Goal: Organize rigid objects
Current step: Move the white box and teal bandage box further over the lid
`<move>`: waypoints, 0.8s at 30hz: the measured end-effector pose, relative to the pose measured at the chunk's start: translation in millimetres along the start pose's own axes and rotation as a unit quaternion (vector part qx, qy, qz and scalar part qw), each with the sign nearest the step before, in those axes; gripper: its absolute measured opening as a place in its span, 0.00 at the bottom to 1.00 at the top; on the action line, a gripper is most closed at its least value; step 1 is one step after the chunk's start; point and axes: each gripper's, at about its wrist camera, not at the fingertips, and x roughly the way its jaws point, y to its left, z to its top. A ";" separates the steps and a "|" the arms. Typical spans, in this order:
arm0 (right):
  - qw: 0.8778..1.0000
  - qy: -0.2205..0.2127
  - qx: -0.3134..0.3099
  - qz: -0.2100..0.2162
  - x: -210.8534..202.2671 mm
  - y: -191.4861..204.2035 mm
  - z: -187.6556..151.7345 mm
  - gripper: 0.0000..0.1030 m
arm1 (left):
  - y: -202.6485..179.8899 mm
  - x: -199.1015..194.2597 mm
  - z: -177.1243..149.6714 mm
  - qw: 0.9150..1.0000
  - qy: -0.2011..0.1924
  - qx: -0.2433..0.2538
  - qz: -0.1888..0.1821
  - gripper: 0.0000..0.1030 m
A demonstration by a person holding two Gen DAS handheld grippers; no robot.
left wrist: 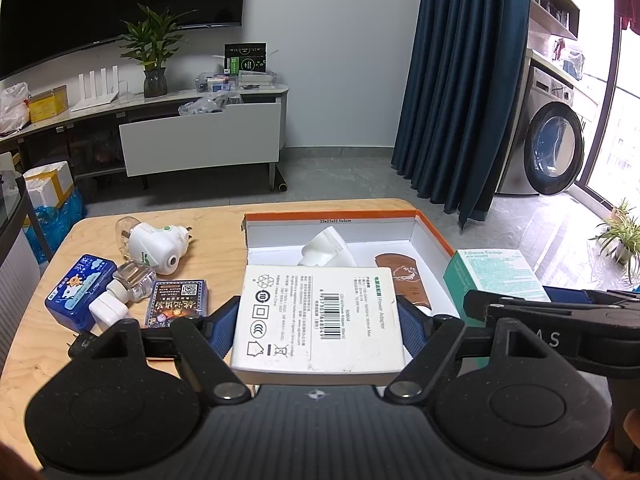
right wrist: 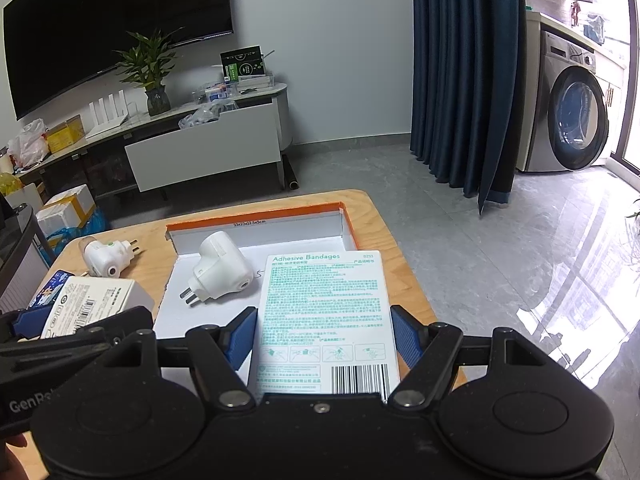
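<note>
My left gripper (left wrist: 316, 320) is shut on a white power adapter box (left wrist: 316, 316), held above the near edge of the orange-rimmed cardboard tray (left wrist: 332, 216). My right gripper (right wrist: 324, 336) is shut on a green-printed adhesive bandages box (right wrist: 326, 320), held over the tray's (right wrist: 256, 216) right side. The bandages box also shows in the left wrist view (left wrist: 496, 272). Inside the tray lie a white plug adapter (right wrist: 220, 272) and a brown comb (left wrist: 404, 280).
On the wooden table (left wrist: 40, 344) left of the tray lie a white plug-in device (left wrist: 156, 248), a clear bottle (left wrist: 132, 280), a blue box (left wrist: 80, 288), a white cube charger (left wrist: 108, 312) and a dark card pack (left wrist: 178, 300). The floor drops off to the right.
</note>
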 end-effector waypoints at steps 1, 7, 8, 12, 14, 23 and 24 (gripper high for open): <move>1.000 0.000 0.000 0.000 0.1 0.1 0.0 0.82 | 0.1 0.1 0.0 1.000 0.000 0.000 0.000 0.77; 1.000 0.002 -0.003 0.000 3.6 0.0 1.3 0.82 | -1.2 3.3 -0.3 1.000 0.004 0.000 -0.001 0.77; 1.000 0.002 -0.003 0.000 3.1 0.4 0.9 0.82 | -1.1 3.7 -0.2 1.000 0.004 0.001 -0.001 0.77; 1.000 0.002 -0.003 0.000 3.2 0.4 1.2 0.82 | -0.1 5.1 0.6 1.000 0.006 -0.001 -0.001 0.77; 1.000 0.002 -0.003 0.000 3.4 0.4 1.4 0.82 | 0.3 5.6 1.4 1.000 0.006 -0.002 -0.001 0.77; 1.000 0.005 -0.009 0.002 12.0 0.0 7.4 0.82 | 0.7 9.0 3.0 1.000 0.008 -0.005 0.000 0.77; 1.000 0.005 -0.009 0.002 12.9 0.1 8.9 0.82 | 1.2 9.5 3.2 1.000 0.008 -0.006 0.001 0.77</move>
